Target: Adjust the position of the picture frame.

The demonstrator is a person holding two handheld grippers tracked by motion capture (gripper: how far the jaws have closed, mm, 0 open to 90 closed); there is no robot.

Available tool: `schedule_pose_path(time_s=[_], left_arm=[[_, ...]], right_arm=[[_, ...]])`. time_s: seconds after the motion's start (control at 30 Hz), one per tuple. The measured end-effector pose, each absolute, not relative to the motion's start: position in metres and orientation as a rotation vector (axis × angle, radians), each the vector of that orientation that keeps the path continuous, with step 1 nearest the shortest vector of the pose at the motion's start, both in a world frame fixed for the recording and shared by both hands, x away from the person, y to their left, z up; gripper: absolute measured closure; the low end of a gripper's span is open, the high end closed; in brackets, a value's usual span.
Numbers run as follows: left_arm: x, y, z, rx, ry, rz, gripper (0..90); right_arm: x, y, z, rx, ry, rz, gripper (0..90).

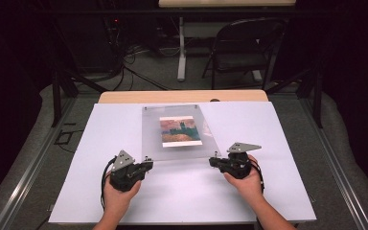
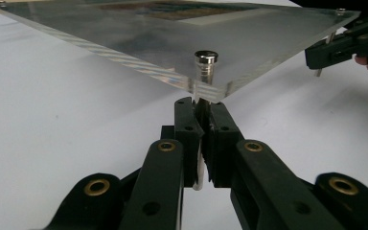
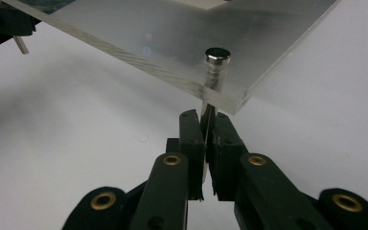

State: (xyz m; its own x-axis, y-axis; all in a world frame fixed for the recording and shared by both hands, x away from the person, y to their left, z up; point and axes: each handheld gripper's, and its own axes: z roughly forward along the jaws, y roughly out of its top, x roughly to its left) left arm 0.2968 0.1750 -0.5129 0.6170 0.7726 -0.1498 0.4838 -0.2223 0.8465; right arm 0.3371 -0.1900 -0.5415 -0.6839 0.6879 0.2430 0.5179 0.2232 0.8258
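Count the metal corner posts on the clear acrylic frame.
4: near-left post clamped by the left gripper, near-right post by the right gripper, and two at far corners.

A dim room around my white surface

My surface (image 1: 268, 143) is covered in white, with a wooden strip showing along its far edge. Beyond that edge, grey carpet floor (image 1: 148, 67) carries loose black cables (image 1: 134, 72), a dark folding chair (image 1: 244, 50) and a white table leg (image 1: 182, 48). Black curtains (image 1: 359, 72) darken both sides.
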Motion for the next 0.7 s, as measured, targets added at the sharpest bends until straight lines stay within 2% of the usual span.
schedule_pose_path(time_s=[0.23,0.7], left_arm=[[0.32,0.169,-0.518,1.881,1.004,0.362,85.2],[0.34,0.169,-0.532,1.884,1.053,0.327,85.2]], right_arm=[[0.332,-0.196,-0.541,1.185,2.273,1.443,85.7],[0.345,-0.194,-0.546,1.172,2.258,1.409,85.7]])
